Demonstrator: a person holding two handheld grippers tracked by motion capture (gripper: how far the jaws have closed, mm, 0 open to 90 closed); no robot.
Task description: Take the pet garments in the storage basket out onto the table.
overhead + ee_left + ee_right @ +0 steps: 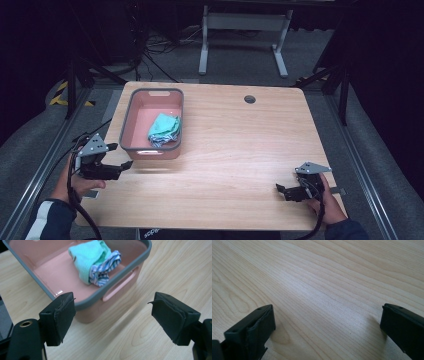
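Observation:
A pink basket with a grey rim (128, 116) (120, 273) stands on the left part of the wooden table (235, 150). Inside it lies a bundle of cloth, mint green with a blue-striped piece (164, 130) (96, 262). My left gripper (120, 156) (112, 315) hovers off the basket's near left corner, jaws wide open and empty, pointing towards the basket. My right gripper (281, 190) (327, 325) rests low over bare wood near the front right of the table, its jaws spread apart with nothing between them.
A round cable hole (249, 99) sits at the table's far edge. Metal rails (45, 160) run along both sides of the table. Behind it stands a white frame (245, 35) among floor cables.

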